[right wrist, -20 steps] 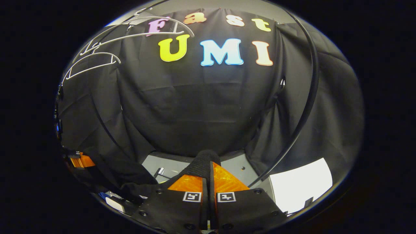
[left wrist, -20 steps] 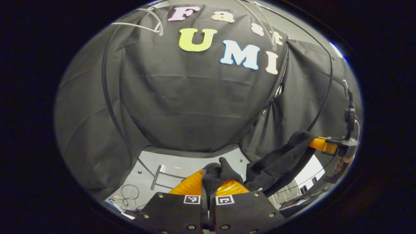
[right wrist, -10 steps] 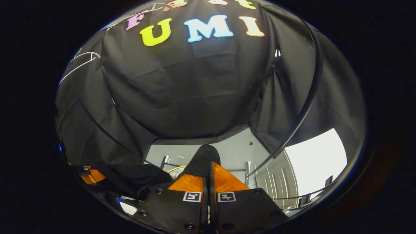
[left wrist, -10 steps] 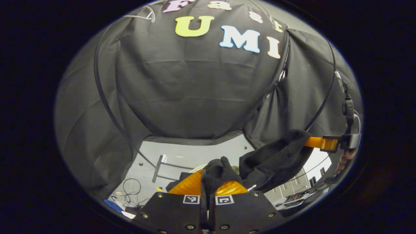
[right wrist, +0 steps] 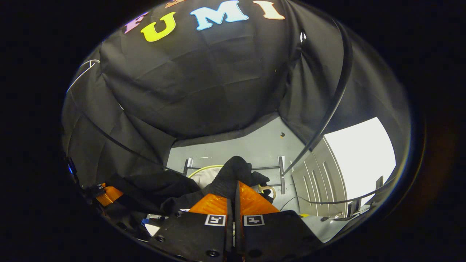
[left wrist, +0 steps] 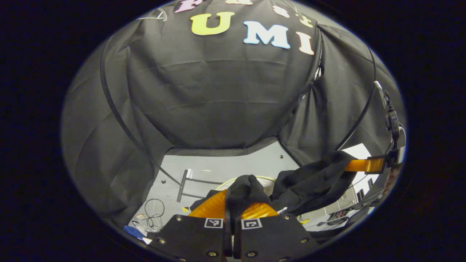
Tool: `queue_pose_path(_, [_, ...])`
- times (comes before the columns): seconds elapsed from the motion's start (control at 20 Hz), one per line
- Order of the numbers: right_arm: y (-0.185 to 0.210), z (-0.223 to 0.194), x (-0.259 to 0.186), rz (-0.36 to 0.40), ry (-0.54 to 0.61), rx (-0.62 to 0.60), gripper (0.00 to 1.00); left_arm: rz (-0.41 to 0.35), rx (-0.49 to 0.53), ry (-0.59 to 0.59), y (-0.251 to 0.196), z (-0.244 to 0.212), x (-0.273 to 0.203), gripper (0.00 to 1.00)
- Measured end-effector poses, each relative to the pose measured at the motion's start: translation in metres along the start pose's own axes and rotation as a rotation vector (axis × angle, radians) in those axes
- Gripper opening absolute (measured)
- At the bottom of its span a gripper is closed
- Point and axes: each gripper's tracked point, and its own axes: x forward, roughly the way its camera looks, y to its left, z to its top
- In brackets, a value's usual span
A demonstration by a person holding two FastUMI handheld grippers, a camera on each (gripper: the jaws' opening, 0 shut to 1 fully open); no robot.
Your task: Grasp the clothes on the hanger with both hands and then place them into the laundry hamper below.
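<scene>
- In the left gripper view, our left gripper point(left wrist: 233, 209) has its orange jaws pressed together on a bunched fold of the black garment point(left wrist: 313, 183), which bulges up just ahead of the tips.
- From that pinch the garment runs away to the right of our jaws, its long axis roughly level and rising slightly, to the right gripper point(left wrist: 364, 165), whose orange fingers point(left wrist: 358, 165) meet the cloth at its far end.
- In the right gripper view, the right gripper point(right wrist: 235, 200) likewise has its jaws pinching the garment point(right wrist: 153, 185); a dark hump of cloth stands just beyond the tips, and the rest stretches off to the left of the jaws towards the left gripper point(right wrist: 107, 194).
- The garment hangs slack between the two grippers, sagging in the middle.
- Just past and below the jaws in both views we see a pale rim with a yellow-green edge, the laundry hamper point(right wrist: 204, 173), on the grey floor point(right wrist: 255, 145).
- A tangle of cables point(left wrist: 151, 214) lies on the floor to the left of our left jaws.
- We can read no brand or label on the garment; the jaw plates carry small square black-and-white markers point(left wrist: 214, 222).
</scene>
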Motion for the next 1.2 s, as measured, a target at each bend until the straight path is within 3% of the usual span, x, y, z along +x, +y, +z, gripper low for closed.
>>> queue_pose_path(0.15, [-0.004, -0.009, 0.005, -0.013, 0.046, 0.005, 0.02, -0.007, 0.009, 0.015, -0.004, -0.006, 0.003, 0.03])
queue_pose_path(0.4, [-0.008, -0.016, 0.005, -0.023, 0.072, -0.007, 0.07, 0.004, 0.015, 0.041, -0.008, -0.014, 0.005, 0.02])
queue_pose_path(0.5, [-0.007, -0.022, 0.004, -0.011, 0.089, -0.012, 0.02, 0.01, -0.003, 0.052, -0.006, -0.021, 0.005, 0.08])
queue_pose_path(0.6, [-0.006, -0.025, 0.001, 0.004, 0.1, -0.015, 0.25, 0.06, -0.01, 0.083, 0.006, -0.035, 0.005, 0.11])
queue_pose_path(0.65, [-0.006, -0.024, -0.002, 0.014, 0.099, -0.014, 0.24, 0.087, -0.014, 0.101, 0.013, -0.041, 0.004, 0.16])
queue_pose_path(0.8, [-0.01, -0.027, -0.006, 0.01, 0.091, -0.028, 1.0, 0.138, -0.046, 0.117, 0.027, -0.058, -0.001, 0.65])
queue_pose_path(0.9, [-0.019, -0.02, -0.018, -0.014, 0.063, -0.036, 0.98, 0.229, -0.005, 0.123, 0.045, -0.059, -0.013, 0.98])
queue_pose_path(1.0, [-0.029, -0.009, -0.028, -0.033, 0.027, -0.027, 0.98, 0.277, 0.036, 0.095, 0.051, -0.05, -0.029, 0.98])
queue_pose_path(1.2, [-0.059, 0.029, -0.058, -0.081, -0.107, -0.013, 0.98, 0.262, 0.01, 0.033, 0.025, -0.025, -0.065, 0.98])
